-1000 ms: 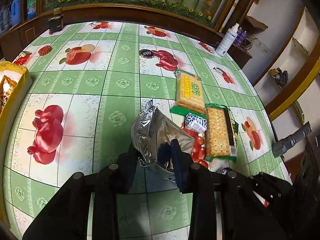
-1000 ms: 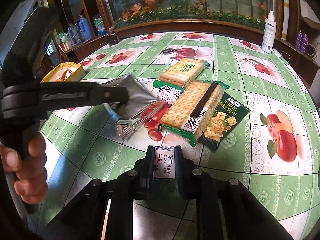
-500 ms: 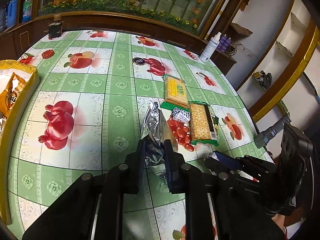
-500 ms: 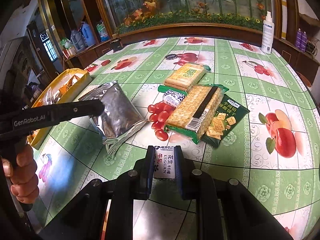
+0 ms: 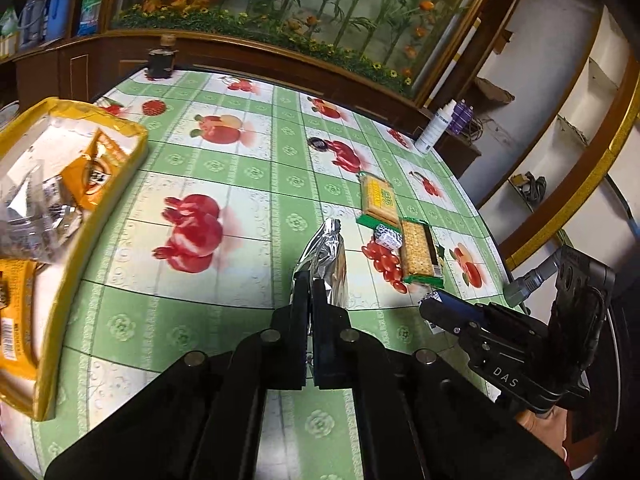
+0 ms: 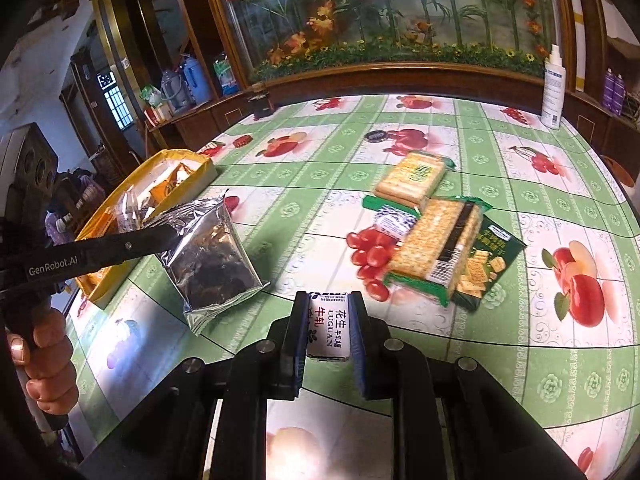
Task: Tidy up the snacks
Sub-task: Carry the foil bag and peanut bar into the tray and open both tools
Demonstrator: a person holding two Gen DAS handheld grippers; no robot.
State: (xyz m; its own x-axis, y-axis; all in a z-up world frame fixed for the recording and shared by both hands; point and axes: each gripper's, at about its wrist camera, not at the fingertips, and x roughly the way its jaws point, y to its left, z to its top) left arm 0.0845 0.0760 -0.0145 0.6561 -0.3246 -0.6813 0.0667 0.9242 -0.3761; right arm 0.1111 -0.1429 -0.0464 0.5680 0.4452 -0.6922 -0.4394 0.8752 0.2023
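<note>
My left gripper (image 5: 311, 280) is shut on a silver foil snack bag (image 5: 326, 258), held in the air above the table; the bag also shows in the right wrist view (image 6: 212, 252), hanging close to the yellow tray (image 6: 100, 296). The tray (image 5: 60, 280) at the left holds orange and clear snack packets. My right gripper (image 6: 329, 300) is shut on a small white candy packet (image 6: 329, 328) with printed characters. Two cracker packs (image 6: 412, 178) (image 6: 436, 240), a green cracker bag (image 6: 492, 268) and a small patterned packet (image 6: 394, 222) lie on the table.
The round table has a green and white fruit-print cloth (image 6: 520, 168). A white spray bottle (image 6: 554, 88) stands at the far right edge, a dark jar (image 5: 160, 62) at the far edge. A wooden cabinet with a flower display lies behind.
My left gripper has lifted the foil bag off the table and carried it left, towards the yellow tray. The right gripper has kept its hold on the candy packet and barely moved.
</note>
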